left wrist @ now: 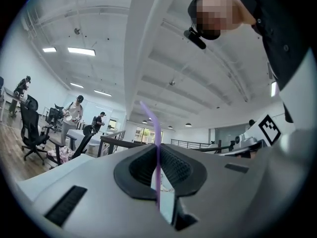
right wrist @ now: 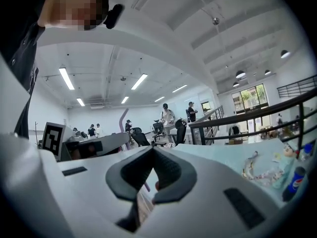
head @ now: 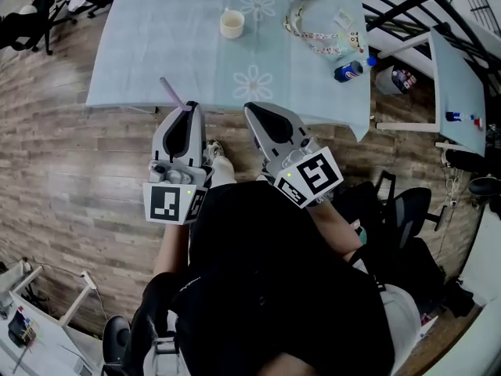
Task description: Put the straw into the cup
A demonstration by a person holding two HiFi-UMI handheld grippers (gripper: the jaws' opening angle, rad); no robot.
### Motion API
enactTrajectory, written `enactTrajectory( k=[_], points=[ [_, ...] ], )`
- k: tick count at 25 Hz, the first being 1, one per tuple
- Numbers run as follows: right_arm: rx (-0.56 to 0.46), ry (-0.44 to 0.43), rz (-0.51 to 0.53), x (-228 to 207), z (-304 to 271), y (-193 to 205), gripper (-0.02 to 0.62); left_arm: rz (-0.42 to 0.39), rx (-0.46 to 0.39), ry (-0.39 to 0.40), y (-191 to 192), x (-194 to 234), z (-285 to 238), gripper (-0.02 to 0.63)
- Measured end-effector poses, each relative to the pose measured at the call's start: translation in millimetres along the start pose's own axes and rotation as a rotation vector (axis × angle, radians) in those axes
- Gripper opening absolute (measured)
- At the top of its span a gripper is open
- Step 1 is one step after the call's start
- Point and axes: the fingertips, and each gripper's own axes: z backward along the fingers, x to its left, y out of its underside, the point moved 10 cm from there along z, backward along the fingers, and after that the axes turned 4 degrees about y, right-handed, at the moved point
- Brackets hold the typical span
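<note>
A small cream cup point(head: 232, 24) stands on the light blue tablecloth point(head: 164, 45), far from both grippers. My left gripper point(head: 188, 108) hovers just short of the table's near edge, shut on a purple straw point(head: 172, 92) that slants up and left over the cloth. In the left gripper view the straw point(left wrist: 157, 133) runs upright between the closed pads point(left wrist: 173, 167), its bent top above them. My right gripper point(head: 252, 110) is beside the left one, its tips together with nothing in them. The right gripper view shows those tips point(right wrist: 152, 150) touching and the straw point(right wrist: 122, 120) off to the left.
A patterned lanyard point(head: 313, 30) and a blue can point(head: 348, 70) lie at the table's right side. A black railing point(head: 407, 6) and a second table point(head: 458, 84) stand to the right. Office chairs point(head: 31, 18) are at the far left on the wooden floor.
</note>
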Motion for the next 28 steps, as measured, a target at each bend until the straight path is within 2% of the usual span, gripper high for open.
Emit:
enactTrajectory(
  k=[8, 12, 16, 21, 28],
  points=[
    [-0.023, 0.064, 0.006, 8, -59, -6, 0.008, 0.009, -0.011, 0.068, -5, 63, -24, 0.028],
    [-0.010, 0.107, -0.008, 7, -71, -4, 0.008, 0.005, 0.014, 0.102, -4, 84, -37, 0.028],
    [-0.008, 0.155, -0.018, -8, -74, -7, 0.009, 0.019, 0.050, 0.134, 2, 93, -62, 0.028],
    [-0.014, 0.194, -0.033, -34, -78, -7, 0.008, 0.040, 0.040, 0.156, 7, 93, -92, 0.029],
    [-0.013, 0.183, -0.061, -74, -107, -13, 0.008, 0.042, 0.075, 0.153, 21, 104, -142, 0.029]
  ],
)
